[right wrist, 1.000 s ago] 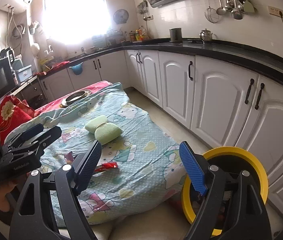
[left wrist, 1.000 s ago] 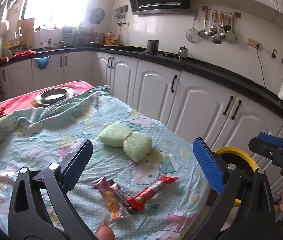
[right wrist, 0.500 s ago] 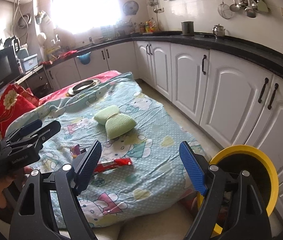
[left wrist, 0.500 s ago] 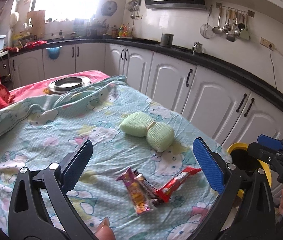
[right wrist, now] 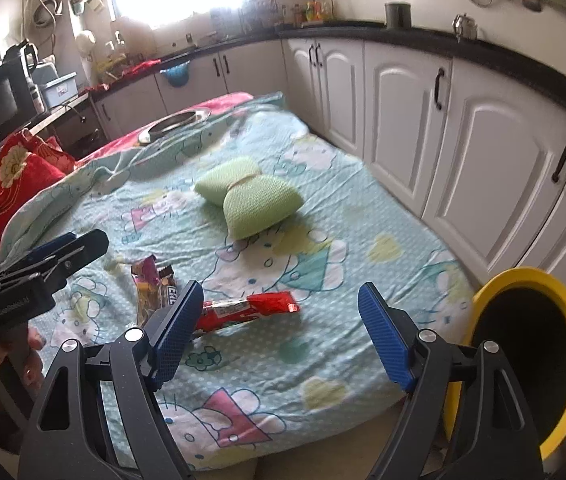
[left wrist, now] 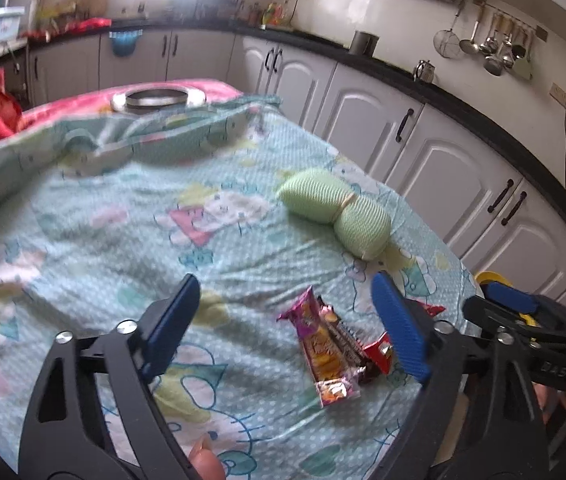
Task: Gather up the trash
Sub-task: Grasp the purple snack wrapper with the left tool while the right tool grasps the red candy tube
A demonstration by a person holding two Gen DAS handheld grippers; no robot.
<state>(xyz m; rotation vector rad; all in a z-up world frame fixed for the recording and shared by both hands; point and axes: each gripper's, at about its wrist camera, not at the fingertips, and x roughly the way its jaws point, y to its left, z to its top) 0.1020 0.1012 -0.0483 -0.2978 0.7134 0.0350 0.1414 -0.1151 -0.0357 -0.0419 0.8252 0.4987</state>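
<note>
Left gripper [left wrist: 287,320] hangs over the bed [left wrist: 83,220], fingers spread after just narrowing a little, nothing pinched between them. Just beyond its right finger lies the trash: a purple wrapper [left wrist: 319,348], a dark wrapper [left wrist: 347,344] touching its side, and a red wrapper [left wrist: 381,354] partly hidden behind that finger.

Right gripper [right wrist: 279,328] is over the bed's near edge, fingers spread too, easing inward a touch, empty. The red wrapper [right wrist: 247,308] lies flat on the sheet just past its left finger, one end tucked behind the pad. The purple wrapper [right wrist: 145,284] and dark wrapper [right wrist: 167,286] sit side by side a bit further left, near the left gripper's tips [right wrist: 71,248].

At the right, beside the bed on the floor, stands the yellow-rimmed bin [right wrist: 539,284], mouth open toward the camera.

Further up the sheet, a green bow-shaped cushion [right wrist: 251,196] rests alone. Beyond it, a steel pan [right wrist: 175,124] sits at the bed's far end, white cabinets [right wrist: 483,128] along the right.
</note>
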